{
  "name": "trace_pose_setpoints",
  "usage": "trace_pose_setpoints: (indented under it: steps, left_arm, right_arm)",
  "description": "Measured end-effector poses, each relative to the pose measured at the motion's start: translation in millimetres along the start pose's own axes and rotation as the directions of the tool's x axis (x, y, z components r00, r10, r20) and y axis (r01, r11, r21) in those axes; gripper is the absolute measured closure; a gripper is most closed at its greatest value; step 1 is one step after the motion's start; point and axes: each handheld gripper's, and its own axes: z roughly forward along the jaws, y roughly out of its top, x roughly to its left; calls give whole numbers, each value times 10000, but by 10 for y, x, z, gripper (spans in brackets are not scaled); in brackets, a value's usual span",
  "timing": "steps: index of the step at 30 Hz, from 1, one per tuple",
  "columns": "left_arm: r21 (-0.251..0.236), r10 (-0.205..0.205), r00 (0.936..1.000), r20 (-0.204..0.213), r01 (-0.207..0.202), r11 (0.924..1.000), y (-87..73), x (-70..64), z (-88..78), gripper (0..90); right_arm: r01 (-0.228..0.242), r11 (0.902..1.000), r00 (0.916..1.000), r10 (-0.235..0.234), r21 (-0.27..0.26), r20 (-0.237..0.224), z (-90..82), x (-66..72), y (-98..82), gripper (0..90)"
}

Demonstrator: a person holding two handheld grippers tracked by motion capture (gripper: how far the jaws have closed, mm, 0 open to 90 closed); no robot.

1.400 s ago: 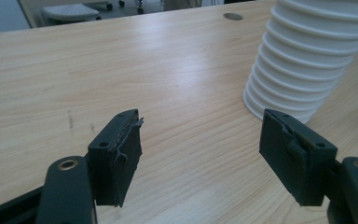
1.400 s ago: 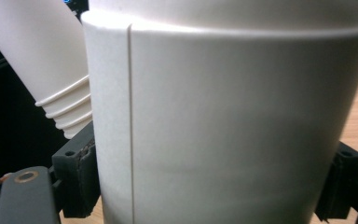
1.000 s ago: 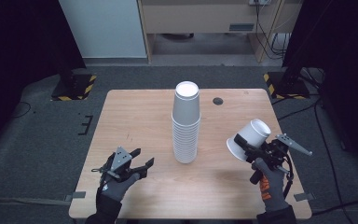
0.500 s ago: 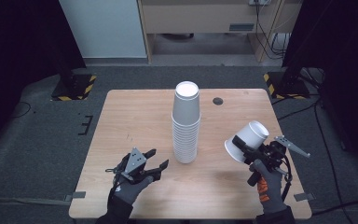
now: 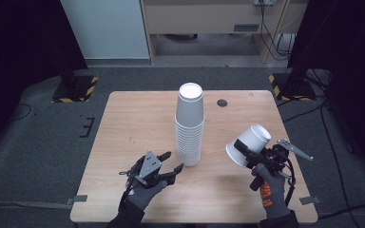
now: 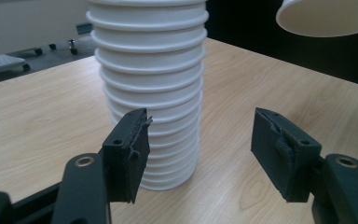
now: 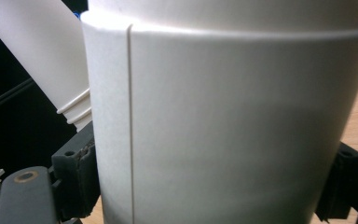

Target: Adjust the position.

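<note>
A tall stack of upside-down white paper cups (image 5: 189, 126) stands at the table's middle. My left gripper (image 5: 173, 160) is open just left of the stack's base, low over the wood. In the left gripper view the stack (image 6: 151, 88) rises close ahead, beyond the left jaw, and the left gripper (image 6: 200, 140) has nothing between its fingers. My right gripper (image 5: 245, 150) is shut on a single white cup (image 5: 249, 143), held tilted above the table's right side. That cup (image 7: 233, 126) sits between the jaws in the right gripper view, and the stack (image 7: 42, 56) shows behind it.
A small black disc (image 5: 222, 102) lies on the wooden table (image 5: 133, 118) behind the stack. Stands with yellow-and-black striped bases (image 5: 76, 88) sit on the floor off both far corners. A cabinet (image 5: 204, 19) is at the back.
My left gripper has moved right, close to the base of the stack, still open. The right gripper has shifted slightly left with the cup held.
</note>
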Motion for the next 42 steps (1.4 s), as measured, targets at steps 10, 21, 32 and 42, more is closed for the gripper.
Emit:
trace_pose_setpoints:
  steps: [10, 21, 32, 42]
  left_arm:
    - [-84, 101, 9991, 423, -97, 9999, 73, -167, 194, 358]
    - [-243, 196, 9970, 749, -178, 9995, 160, -309, 390, 365]
    - [-377, 302, 9954, 909, -269, 9989, 237, -402, 566, 371]
    - [-511, 330, 9936, 1082, -276, 9983, 304, -508, 759, 376]
  right_arm:
    - [7, 10000, 10000, -7, 7, -29, 9, 12, -21, 158]
    - [-35, 10000, 10000, 35, 27, -67, 4, 13, -27, 158]
    - [-27, 10000, 9998, 29, 76, -175, 19, 31, -40, 158]
    - [-107, 9998, 9996, 110, 138, -262, 28, 39, -51, 158]
